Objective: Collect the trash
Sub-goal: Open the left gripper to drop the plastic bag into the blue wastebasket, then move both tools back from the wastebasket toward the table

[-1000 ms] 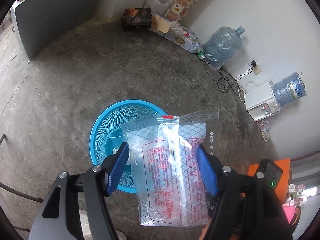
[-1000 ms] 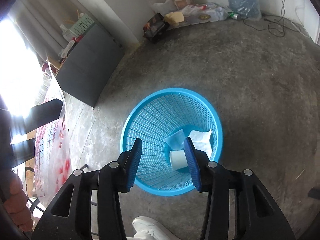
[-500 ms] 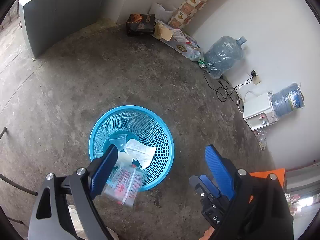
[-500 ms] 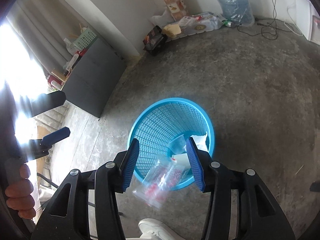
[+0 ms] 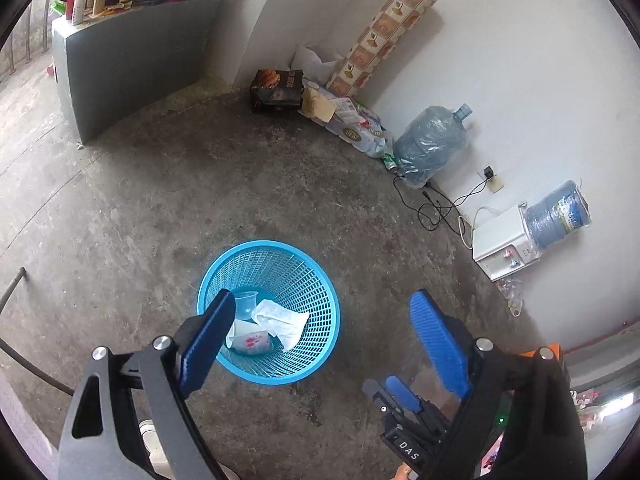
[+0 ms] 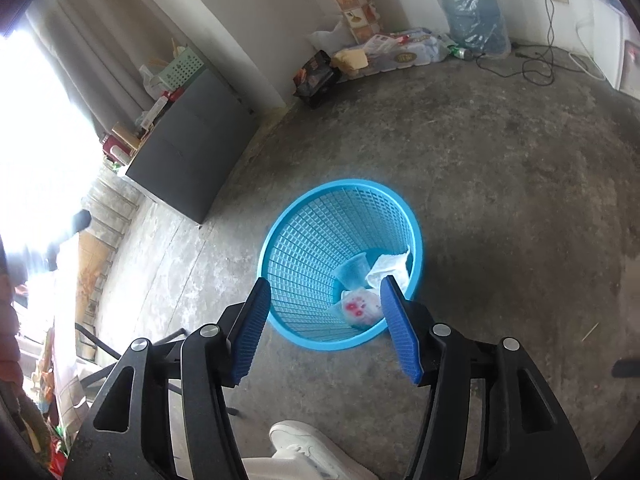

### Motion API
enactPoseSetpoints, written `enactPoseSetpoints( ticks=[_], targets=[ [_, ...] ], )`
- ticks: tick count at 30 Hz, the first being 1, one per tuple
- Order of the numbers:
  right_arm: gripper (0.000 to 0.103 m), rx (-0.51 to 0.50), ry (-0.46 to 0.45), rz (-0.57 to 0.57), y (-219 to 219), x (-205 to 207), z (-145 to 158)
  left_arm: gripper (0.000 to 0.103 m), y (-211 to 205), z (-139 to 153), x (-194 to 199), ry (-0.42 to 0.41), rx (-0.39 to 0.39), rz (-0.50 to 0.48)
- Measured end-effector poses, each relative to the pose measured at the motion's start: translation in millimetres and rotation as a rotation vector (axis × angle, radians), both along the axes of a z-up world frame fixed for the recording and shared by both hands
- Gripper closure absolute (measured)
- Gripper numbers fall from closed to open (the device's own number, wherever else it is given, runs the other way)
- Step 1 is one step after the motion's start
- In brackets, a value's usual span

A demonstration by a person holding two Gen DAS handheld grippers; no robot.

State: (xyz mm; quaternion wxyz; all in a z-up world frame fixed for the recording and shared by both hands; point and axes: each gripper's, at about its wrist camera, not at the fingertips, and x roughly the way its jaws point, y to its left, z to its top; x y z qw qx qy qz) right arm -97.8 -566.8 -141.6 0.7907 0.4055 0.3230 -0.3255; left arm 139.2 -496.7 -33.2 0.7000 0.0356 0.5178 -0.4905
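Note:
A blue mesh waste basket (image 5: 304,280) stands on the concrete floor; it also shows in the right wrist view (image 6: 320,232). Inside lie a clear plastic bag with red print (image 5: 252,342) (image 6: 358,306), a clear plastic cup (image 5: 245,303) (image 6: 354,270) and a crumpled white tissue (image 5: 282,320) (image 6: 388,266). My left gripper (image 5: 320,320) is wide open and empty, high above the basket. My right gripper (image 6: 324,312) is open and empty, above the basket's near rim.
Along the far wall lie a dark box (image 5: 276,90), packaged goods (image 5: 352,128), a wrapped water jug (image 5: 430,148), cables (image 5: 440,204) and a white dispenser (image 5: 504,240). A grey cabinet (image 5: 132,56) stands at left. A white shoe (image 6: 308,444) is below the right gripper.
My left gripper opened and let go of the printed plastic bag, which fell into the blue basket. Both grippers rose away from the basket.

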Motion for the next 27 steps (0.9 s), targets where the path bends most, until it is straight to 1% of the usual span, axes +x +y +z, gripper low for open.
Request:
enactPoseSetpoints(
  ticks=[3,5,6,10,13,14,17,24,27],
  targets=[
    [0.034,-0.050,0.008,0.024,15.8,-1.5,16.8,0.012,19.8,26.0,-9.4,-0.044,-0.051,-0.015],
    [0.027,-0.095,0.012,0.038,26.9,-2.6,31.6,0.008,35.0,45.9,-17.7,-0.099,-0.088,-0.021],
    [0.025,-0.117,0.008,0.048,32.2,-3.7,38.1,0.006,43.2,56.0,-22.0,-0.127,-0.104,-0.018],
    [0.014,-0.194,0.011,0.070,53.4,-3.7,69.2,0.006,81.5,91.7,-36.3,-0.216,-0.167,-0.006],
    [0.010,-0.245,0.020,0.090,69.1,-0.5,88.3,0.006,112.9,112.8,-44.6,-0.257,-0.200,0.022],
    [0.009,-0.263,0.023,0.097,74.9,1.6,94.3,0.006,123.9,118.5,-46.9,-0.265,-0.215,0.034],
    [0.008,-0.313,0.030,0.124,90.8,6.4,109.3,0.006,155.3,132.9,-51.9,-0.299,-0.224,0.076],
    [0.008,-0.409,0.044,0.213,129.6,21.5,133.6,0.006,225.8,154.8,-53.3,-0.365,-0.192,0.151],
    [0.008,-0.460,0.077,0.242,149.2,35.9,142.0,0.006,259.2,162.2,-50.7,-0.392,-0.175,0.191]
  ],
)
